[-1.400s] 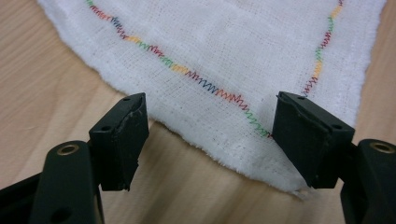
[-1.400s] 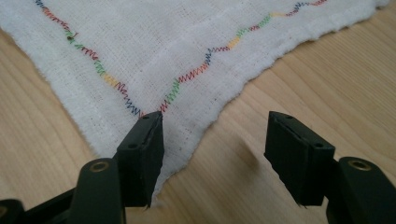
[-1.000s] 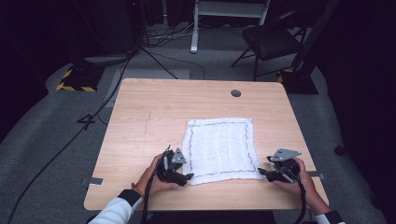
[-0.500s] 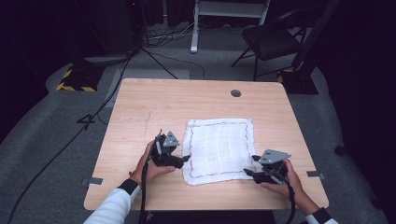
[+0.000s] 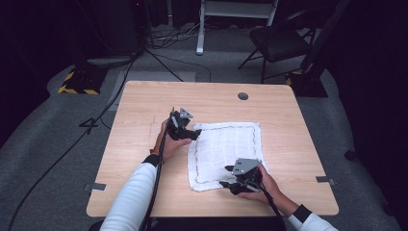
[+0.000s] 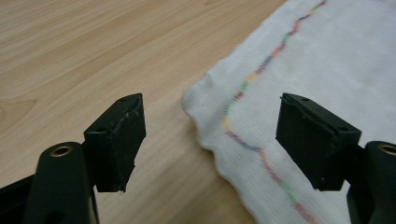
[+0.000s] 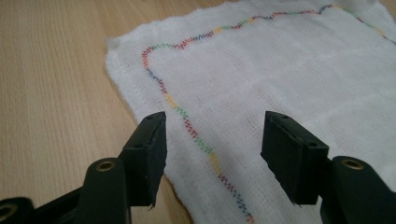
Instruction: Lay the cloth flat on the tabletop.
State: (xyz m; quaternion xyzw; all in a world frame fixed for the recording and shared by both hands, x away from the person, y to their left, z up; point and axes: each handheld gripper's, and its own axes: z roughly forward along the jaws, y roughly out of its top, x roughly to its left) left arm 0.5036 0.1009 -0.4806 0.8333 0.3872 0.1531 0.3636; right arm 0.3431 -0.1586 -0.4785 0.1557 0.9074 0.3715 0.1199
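A white cloth (image 5: 226,151) with a multicoloured stitched border lies flat on the wooden table (image 5: 144,110). My left gripper (image 5: 195,134) is at the cloth's far left corner. In the left gripper view, my left gripper (image 6: 210,116) stands open, with that corner of the cloth (image 6: 303,70) lying on the table below the gap. My right gripper (image 5: 225,178) is over the cloth's near edge and points left. In the right gripper view, my right gripper (image 7: 215,135) is open above the cloth (image 7: 280,70); its jaws have just been closing a little, with nothing pressed between them.
A round cable hole (image 5: 243,96) sits near the table's far edge. Grey tape tabs (image 5: 97,186) mark the table's side edges. A chair (image 5: 279,38), a white stand (image 5: 202,29) and cables (image 5: 120,91) are on the floor beyond.
My left gripper moved away from the person along the cloth's left edge to its far corner. My right gripper slid left along the near edge from the near right corner. The cloth stayed flat.
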